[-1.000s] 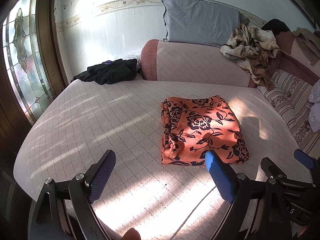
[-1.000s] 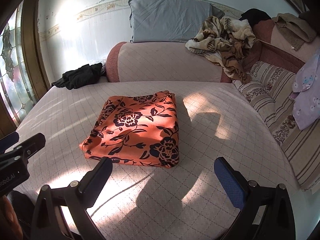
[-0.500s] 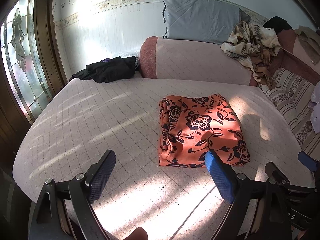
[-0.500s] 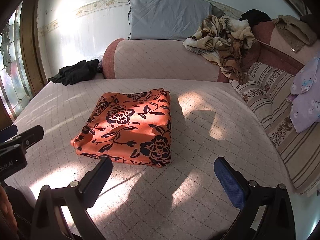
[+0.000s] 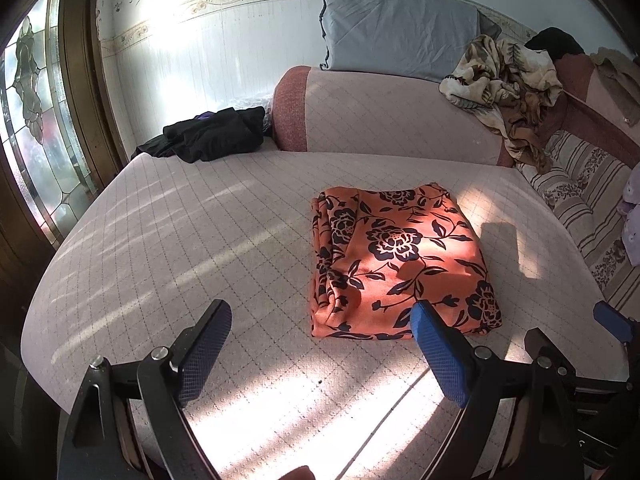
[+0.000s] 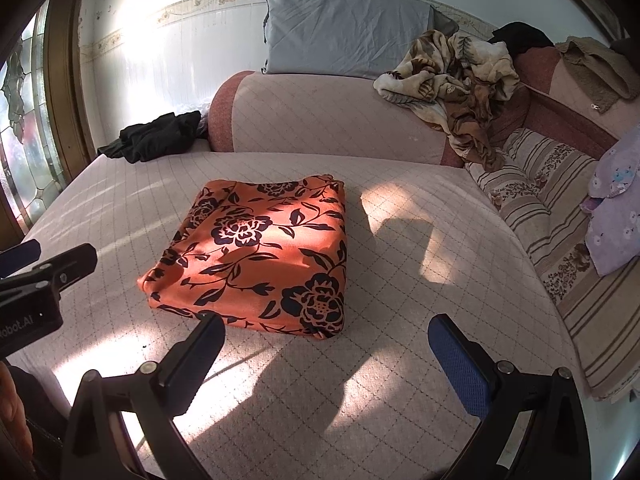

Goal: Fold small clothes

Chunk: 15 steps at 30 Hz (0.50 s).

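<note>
The orange cloth [image 5: 396,264] with dark flower print lies folded into a thick, roughly square bundle on the quilted bed [image 5: 180,248]. Its stacked, slightly bunched edges face the window side, and its top is smooth, half in sunlight and half in shade. Nothing touches it.

Just short of the cloth's near edge, the left tool [image 5: 320,344] hangs over the bed with its two blue-padded fingers [image 5: 438,354] standing wide apart and nothing between them; one finger overlaps the cloth's near edge in the left wrist view, though contact cannot be told. The right tool [image 6: 326,354] is also near the cloth's front edge, towards its right corner, and its fingers [image 6: 460,368] are spread wide and empty as well. Each tool shows at the border of the other's view, so they sit side by side.

Beyond the cloth, at the head of the bed, a long pink bolster [image 5: 392,116] lies across, with a grey-blue pillow [image 5: 400,28] leaning on the wall above it. A crumpled beige and brown blanket [image 5: 504,92] hangs over the bolster's end, right of the cloth. A heap of black clothes [image 5: 212,134] lies well apart from the cloth at the far corner by the stained-glass window [image 5: 36,128]. Right of the cloth, striped cushions [image 6: 560,240] run along the bed's edge, with a pale purple flowered piece [image 6: 616,208] on them.
</note>
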Each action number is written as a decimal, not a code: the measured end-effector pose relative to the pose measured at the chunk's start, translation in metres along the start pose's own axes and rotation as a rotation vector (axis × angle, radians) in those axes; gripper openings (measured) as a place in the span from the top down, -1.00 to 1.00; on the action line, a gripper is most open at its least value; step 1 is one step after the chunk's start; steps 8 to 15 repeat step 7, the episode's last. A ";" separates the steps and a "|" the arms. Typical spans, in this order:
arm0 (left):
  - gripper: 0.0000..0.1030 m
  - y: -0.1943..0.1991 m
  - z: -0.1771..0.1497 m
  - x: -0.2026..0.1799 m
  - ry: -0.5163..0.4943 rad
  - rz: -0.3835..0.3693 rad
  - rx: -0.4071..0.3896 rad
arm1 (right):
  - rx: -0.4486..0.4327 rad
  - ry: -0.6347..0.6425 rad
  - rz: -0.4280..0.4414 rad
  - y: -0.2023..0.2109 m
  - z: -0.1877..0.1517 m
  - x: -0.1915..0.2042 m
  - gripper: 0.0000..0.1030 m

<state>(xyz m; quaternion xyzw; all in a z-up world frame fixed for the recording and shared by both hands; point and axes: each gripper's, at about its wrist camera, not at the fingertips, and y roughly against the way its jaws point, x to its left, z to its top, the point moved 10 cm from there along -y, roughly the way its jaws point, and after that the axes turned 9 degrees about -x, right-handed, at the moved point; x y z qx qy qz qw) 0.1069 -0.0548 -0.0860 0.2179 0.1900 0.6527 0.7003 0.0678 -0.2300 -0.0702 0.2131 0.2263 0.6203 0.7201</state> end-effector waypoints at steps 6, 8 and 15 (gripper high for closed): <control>-0.77 -0.002 0.010 -0.002 -0.016 0.012 -0.035 | 0.007 -0.002 0.003 -0.006 0.000 0.002 -0.99; -0.77 -0.003 0.011 -0.002 -0.014 0.005 -0.031 | 0.008 0.000 0.004 -0.008 0.000 0.002 -0.99; -0.77 -0.003 0.011 -0.002 -0.014 0.005 -0.031 | 0.008 0.000 0.004 -0.008 0.000 0.002 -0.99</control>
